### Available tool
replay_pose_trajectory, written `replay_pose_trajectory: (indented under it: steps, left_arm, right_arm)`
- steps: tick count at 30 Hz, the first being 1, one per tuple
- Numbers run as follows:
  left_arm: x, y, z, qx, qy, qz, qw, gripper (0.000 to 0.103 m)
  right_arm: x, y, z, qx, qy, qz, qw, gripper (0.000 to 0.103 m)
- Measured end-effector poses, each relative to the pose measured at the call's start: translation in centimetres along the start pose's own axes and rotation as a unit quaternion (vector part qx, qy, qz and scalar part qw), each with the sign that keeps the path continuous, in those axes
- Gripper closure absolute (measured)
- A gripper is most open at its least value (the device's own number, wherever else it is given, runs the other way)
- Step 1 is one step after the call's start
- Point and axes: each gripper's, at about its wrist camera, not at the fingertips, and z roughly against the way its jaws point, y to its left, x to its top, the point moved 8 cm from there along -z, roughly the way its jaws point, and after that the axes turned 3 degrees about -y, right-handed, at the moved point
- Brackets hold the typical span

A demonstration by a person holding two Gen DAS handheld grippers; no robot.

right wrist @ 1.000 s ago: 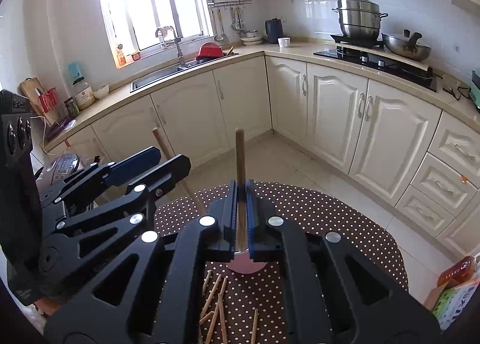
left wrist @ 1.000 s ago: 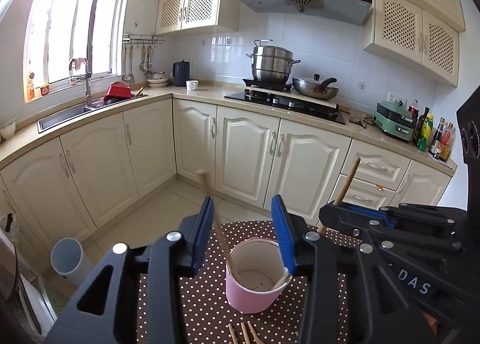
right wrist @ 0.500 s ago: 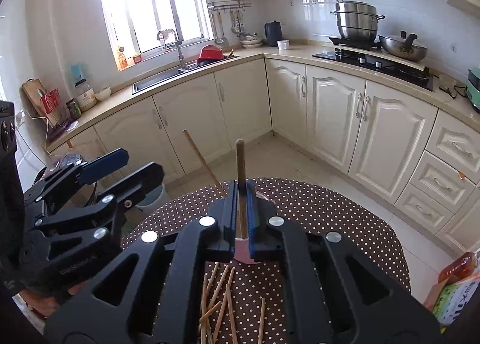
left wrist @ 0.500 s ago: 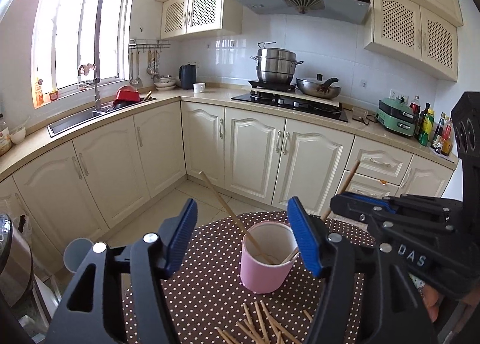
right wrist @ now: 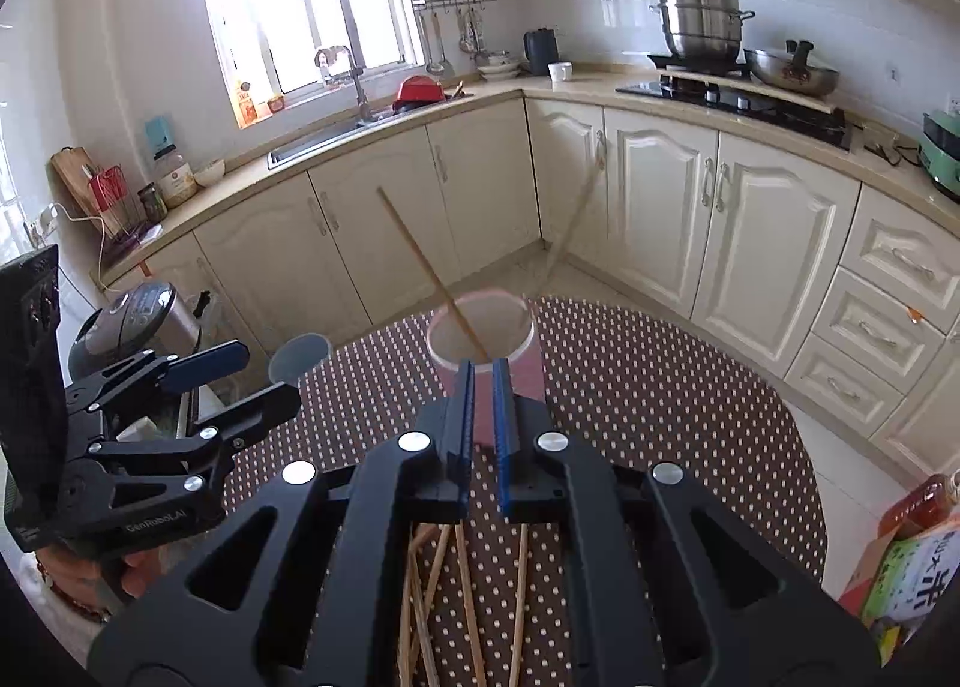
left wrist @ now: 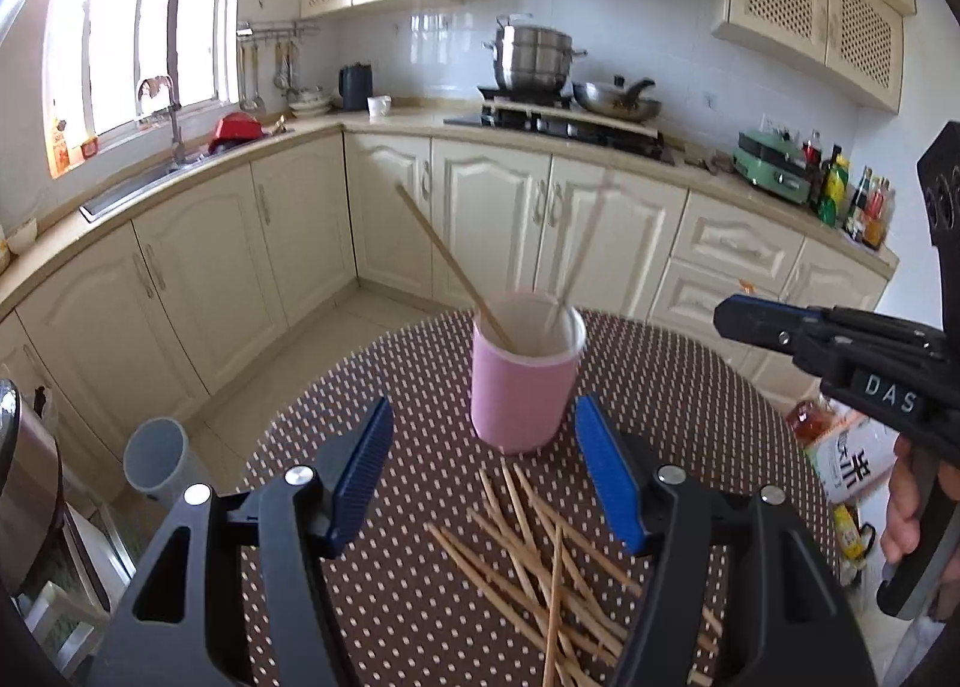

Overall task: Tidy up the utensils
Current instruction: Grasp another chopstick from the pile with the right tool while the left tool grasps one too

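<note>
A pink cup (left wrist: 523, 375) stands on the brown dotted table (left wrist: 372, 387), and it also shows in the right wrist view (right wrist: 480, 327). One chopstick (left wrist: 456, 267) leans in it to the left. A second chopstick (left wrist: 585, 243) in it is motion-blurred. Several loose chopsticks (left wrist: 540, 555) lie on the table in front of the cup. My left gripper (left wrist: 483, 477) is open and empty, just short of the cup. My right gripper (right wrist: 483, 435) is slightly open and empty, close behind the cup; it shows at the right of the left wrist view (left wrist: 780, 327).
Cream kitchen cabinets (left wrist: 498, 219) and a counter with a hob and pots (left wrist: 534, 57) run behind the table. A grey bin (left wrist: 159, 459) stands on the floor at the left. A rice cooker (right wrist: 132, 321) and boxes (right wrist: 918, 567) flank the table.
My right gripper has let go of its chopstick, which now sits blurred in the cup. Both grippers have drawn back from the cup, and the left has opened wider.
</note>
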Motion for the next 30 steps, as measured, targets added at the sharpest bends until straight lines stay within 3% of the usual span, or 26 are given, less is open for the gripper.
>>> replay_pose_trajectory:
  steps: [11,21,22,23,25,30]
  left_arm:
    - [-9.4,-2.9,-4.5,-0.022,0.110,-0.037,0.9930,0.040]
    - [-12.7,-3.6,-5.9,-0.034,0.139,-0.053,0.9883,0.040]
    - [-12.9,-3.8,-6.0,-0.033,0.141,-0.057,0.9878,0.043]
    - [-12.9,-4.0,-6.1,-0.034,0.142,-0.059,0.9875,0.053]
    - [-13.4,-4.0,-6.5,-0.040,0.154,-0.057,0.9856,0.064]
    - [-13.5,-3.8,-6.9,-0.048,0.157,-0.048,0.9852,0.078]
  right_arm:
    - [-9.5,-1.0,-1.8,0.003,0.082,-0.018,0.996,0.096]
    - [-13.5,-1.9,-3.4,0.010,0.120,-0.031,0.992,0.096]
    - [-13.7,-2.0,-3.6,0.010,0.123,-0.032,0.992,0.096]
    - [-13.8,-2.1,-3.7,0.010,0.125,-0.034,0.992,0.096]
    - [-14.1,-2.3,-4.0,0.010,0.128,-0.036,0.991,0.096]
    - [-15.0,-2.8,-4.8,0.008,0.140,-0.039,0.989,0.096]
